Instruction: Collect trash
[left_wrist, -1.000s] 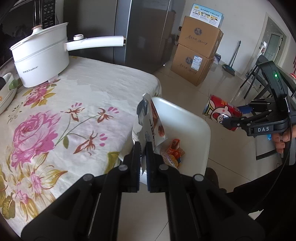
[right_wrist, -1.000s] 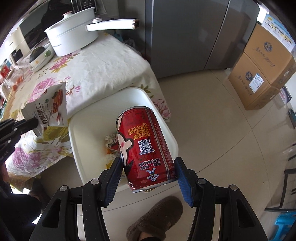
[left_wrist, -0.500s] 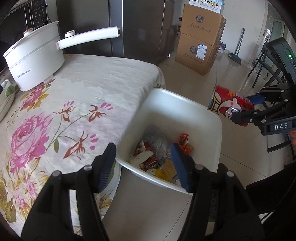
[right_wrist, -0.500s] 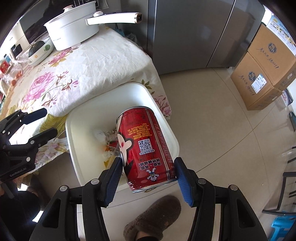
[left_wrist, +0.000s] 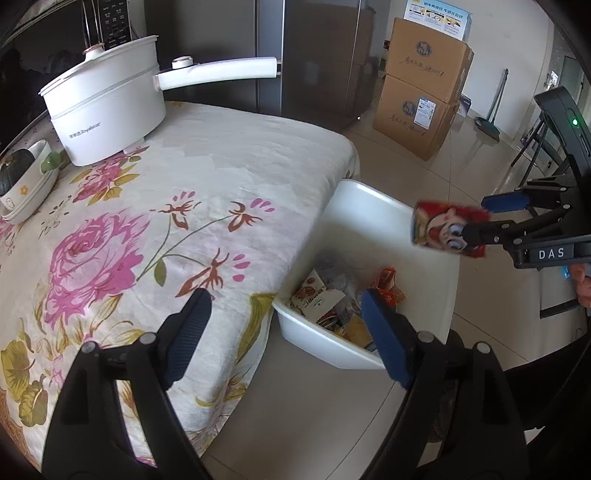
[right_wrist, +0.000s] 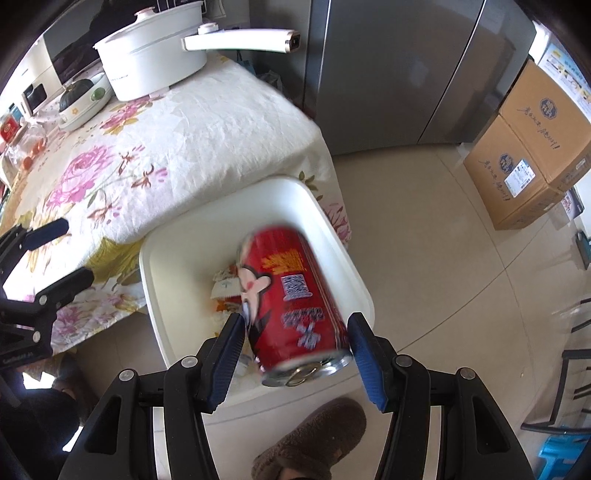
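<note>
A red drink can (right_wrist: 295, 302) is blurred with motion between the fingers of my right gripper (right_wrist: 295, 345), whose jaws stand wider than the can, above the white bin (right_wrist: 255, 195). The can also shows in the left wrist view (left_wrist: 447, 229), over the bin's (left_wrist: 373, 199) far rim. The bin holds snack wrappers (left_wrist: 321, 299) and other trash. My left gripper (left_wrist: 284, 332) is open and empty, over the table edge and the bin's near corner.
The table has a floral cloth (left_wrist: 147, 229), a white pot with a long handle (left_wrist: 107, 110) and a small white appliance (left_wrist: 26, 181). Cardboard boxes (left_wrist: 424, 92) stand on the tiled floor by a grey fridge (right_wrist: 399, 66). A slippered foot (right_wrist: 314, 443) is below the bin.
My left gripper opened and dropped the snack bag into the bin, then opened wider. My right gripper has now opened, and the can is slipping out, blurred and tilted.
</note>
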